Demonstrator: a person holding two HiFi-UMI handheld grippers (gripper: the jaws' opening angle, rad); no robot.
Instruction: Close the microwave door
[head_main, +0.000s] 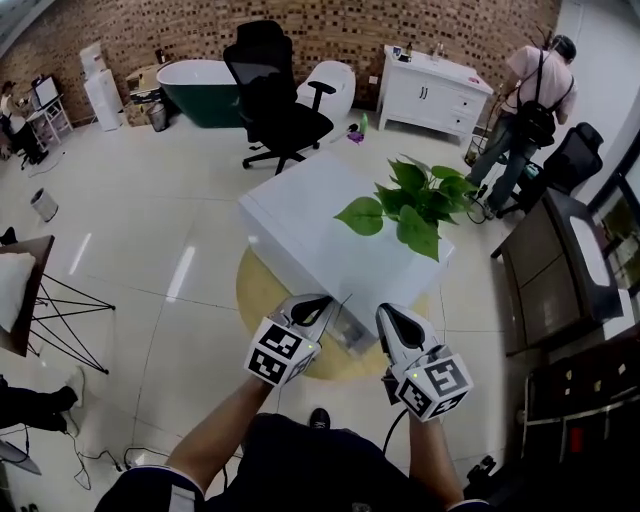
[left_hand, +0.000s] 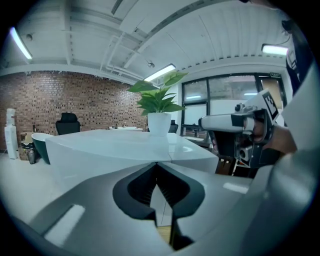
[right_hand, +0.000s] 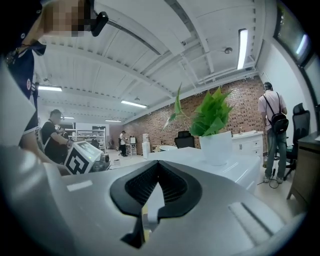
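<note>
White table (head_main: 300, 235), potted plant (head_main: 415, 200), brick wall (head_main: 200, 30); left claw (head_main: 322, 302), right claw (head_main: 388, 315) clenched empty.

Brick wall (head_main: 330, 30), glossy pale floor (head_main: 150, 220), black office chair (head_main: 270, 90), dark green bathtub (head_main: 195, 92), white cabinet (head_main: 435, 92)

The left gripper (head_main: 312, 303) and right gripper (head_main: 393, 320) sit level, jaws together.

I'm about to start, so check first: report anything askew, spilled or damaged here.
Nothing stands out. The potted plant stands upright on the white counter, with no spill or damage in view. The left gripper and right gripper are shut and empty at its near edge.
</note>
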